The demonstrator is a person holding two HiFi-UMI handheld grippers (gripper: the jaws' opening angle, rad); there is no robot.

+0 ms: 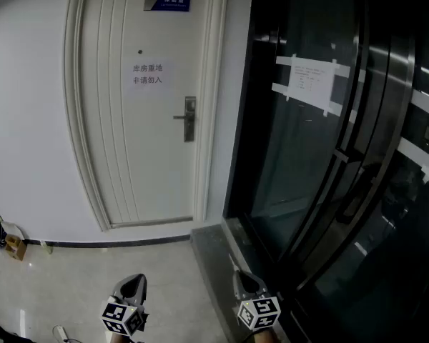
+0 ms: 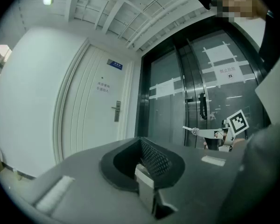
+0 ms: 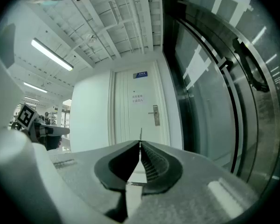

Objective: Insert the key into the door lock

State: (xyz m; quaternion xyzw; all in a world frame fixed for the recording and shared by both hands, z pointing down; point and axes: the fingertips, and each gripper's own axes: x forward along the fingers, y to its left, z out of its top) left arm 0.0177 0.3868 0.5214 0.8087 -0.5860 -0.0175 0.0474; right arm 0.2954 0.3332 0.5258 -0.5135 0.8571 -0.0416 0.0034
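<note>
A white door (image 1: pixel 146 106) stands ahead, some way off, with a metal lock plate and lever handle (image 1: pixel 189 118) on its right side; the lock plate (image 3: pixel 155 115) also shows in the right gripper view. My right gripper (image 3: pixel 140 143) is shut on a thin key (image 3: pixel 140 134), whose blade sticks out past the jaw tips toward the door. From the left gripper view, that key (image 2: pixel 190 129) juts from the right gripper's tip. My left gripper (image 2: pixel 140 139) is shut with nothing in it. Both grippers, left (image 1: pixel 134 281) and right (image 1: pixel 244 277), sit low in the head view, far short of the door.
Dark glass doors (image 1: pixel 322 141) with taped paper sheets fill the right side. A grey stone threshold (image 1: pixel 214 245) lies before them. A small box and cables (image 1: pixel 7 240) sit on the floor by the left wall. The door carries a blue sign (image 1: pixel 166 3) and a paper notice (image 1: pixel 147 75).
</note>
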